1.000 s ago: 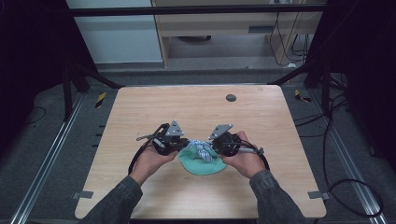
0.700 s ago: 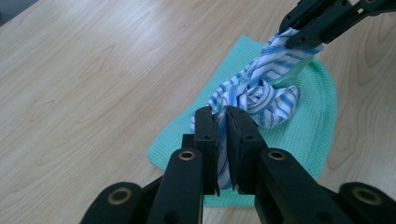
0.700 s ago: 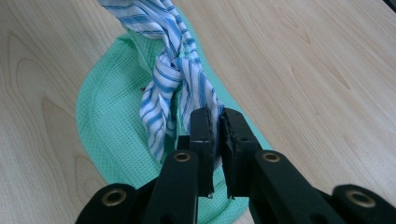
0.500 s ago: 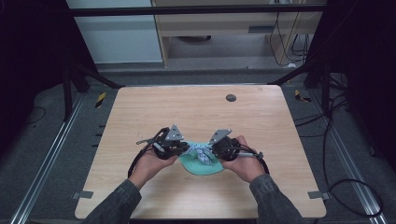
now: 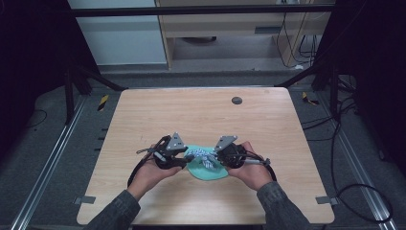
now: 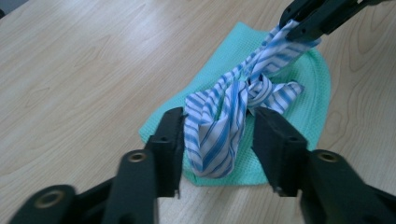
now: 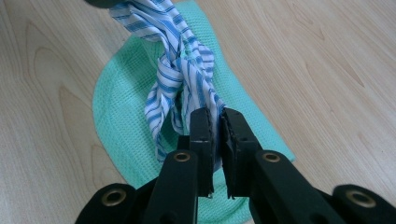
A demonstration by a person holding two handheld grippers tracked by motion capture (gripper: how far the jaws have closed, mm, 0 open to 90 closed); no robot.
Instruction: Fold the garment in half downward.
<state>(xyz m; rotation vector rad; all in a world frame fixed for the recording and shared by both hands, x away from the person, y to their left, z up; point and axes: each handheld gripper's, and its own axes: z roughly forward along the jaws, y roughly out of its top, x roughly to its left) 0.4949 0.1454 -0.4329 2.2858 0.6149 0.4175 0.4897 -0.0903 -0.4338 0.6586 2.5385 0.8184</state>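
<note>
- Left gripper [image 6: 217, 135]: jaws apart, flanking one loop of the blue-and-white striped cloth strip [image 6: 224, 121]; it should close squarely on that loop before any pull.
- Strip: knotted, over the mint-green waffle-weave cloth [image 6: 310, 93] on the pale wooden surface [image 5: 201, 115].
- Right gripper [image 7: 217, 128]: clamped on the strip's other end; it should hold steady, keeping tension gentle.

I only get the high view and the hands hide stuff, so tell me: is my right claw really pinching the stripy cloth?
Observer: Yes, the right claw is shut on one end of the striped cloth.
Operator: What about my left claw?
Observer: The left claw is open, with one jaw on each side of the cloth's looped end, not closed on it.
Operator: Is the cloth flat?
Observer: No, it is twisted into a knot in the middle, over the green cloth.
</note>
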